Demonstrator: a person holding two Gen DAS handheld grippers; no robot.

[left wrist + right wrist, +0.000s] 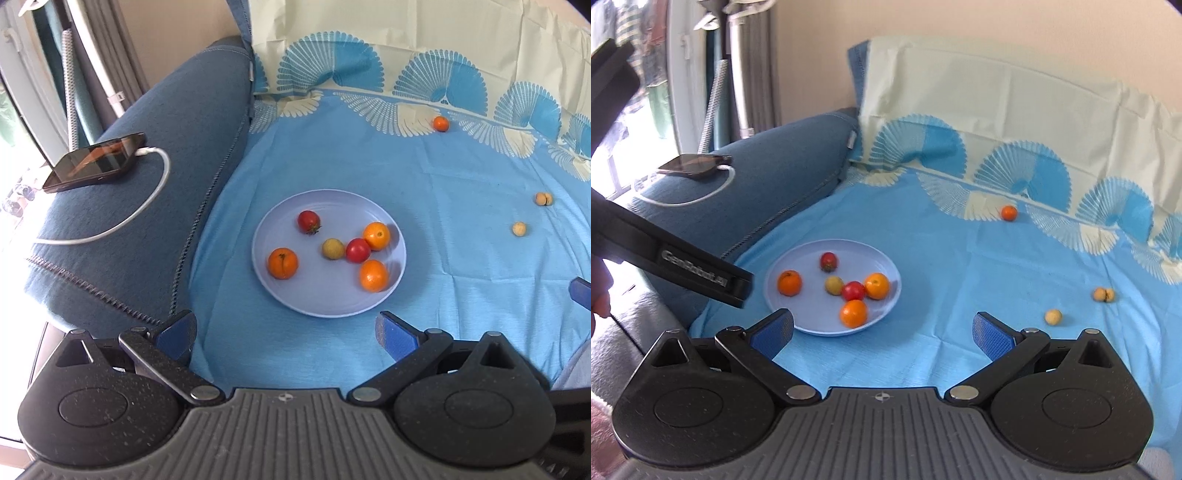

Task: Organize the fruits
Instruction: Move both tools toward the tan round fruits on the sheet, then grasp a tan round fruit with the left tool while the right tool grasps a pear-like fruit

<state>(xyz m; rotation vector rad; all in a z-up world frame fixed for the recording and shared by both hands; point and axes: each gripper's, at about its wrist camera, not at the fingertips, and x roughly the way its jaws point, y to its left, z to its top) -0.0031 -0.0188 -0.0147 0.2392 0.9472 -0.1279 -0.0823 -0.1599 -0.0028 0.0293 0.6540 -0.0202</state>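
A pale blue plate lies on the blue cloth and holds three oranges, two red tomatoes and a yellowish fruit. One orange lies loose far back by the pillow. A tan fruit and a tan pair lie to the right. My left gripper hangs open just in front of the plate with nothing between its fingers. My right gripper is open too, right of the plate; its tip shows at the left view's edge.
A dark blue cushion borders the cloth on the left, with a phone and white cable on it. A pale pillow rises at the back. The left gripper's black body crosses the right wrist view's left side, near a hand.
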